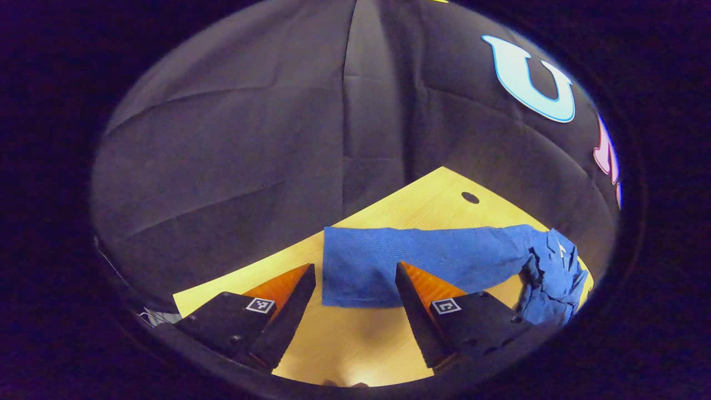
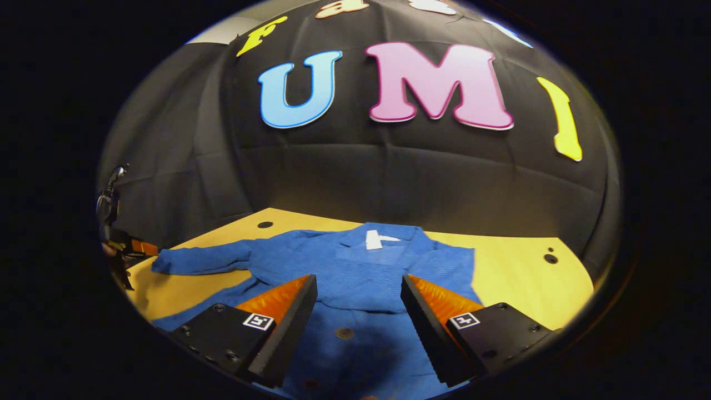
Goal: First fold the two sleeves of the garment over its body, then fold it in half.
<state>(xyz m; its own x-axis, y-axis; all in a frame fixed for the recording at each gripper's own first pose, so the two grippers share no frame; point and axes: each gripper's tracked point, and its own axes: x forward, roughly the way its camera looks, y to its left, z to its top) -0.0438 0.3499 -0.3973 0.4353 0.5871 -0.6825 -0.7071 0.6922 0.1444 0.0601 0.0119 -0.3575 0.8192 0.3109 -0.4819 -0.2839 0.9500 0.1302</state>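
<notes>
A blue button-up garment (image 2: 361,261) lies flat on the yellow table (image 2: 516,278), collar and white label (image 2: 377,240) at the far side. One sleeve (image 2: 205,258) stretches out to the left in the right gripper view. In the left gripper view that sleeve (image 1: 433,253) lies across the table with its cuff end between my fingers. My left gripper (image 1: 355,269) is open, just above the cuff. It also appears at the far left edge as the left gripper (image 2: 130,247), by the cuff. My right gripper (image 2: 358,283) hangs open over the garment's chest, holding nothing.
The black cloth wall closes the table's far side in both views. Small round holes (image 2: 265,224) (image 2: 550,258) sit near the table's back corners, and another hole (image 1: 470,197) lies beyond the sleeve. Bare tabletop (image 1: 355,344) lies under the left gripper.
</notes>
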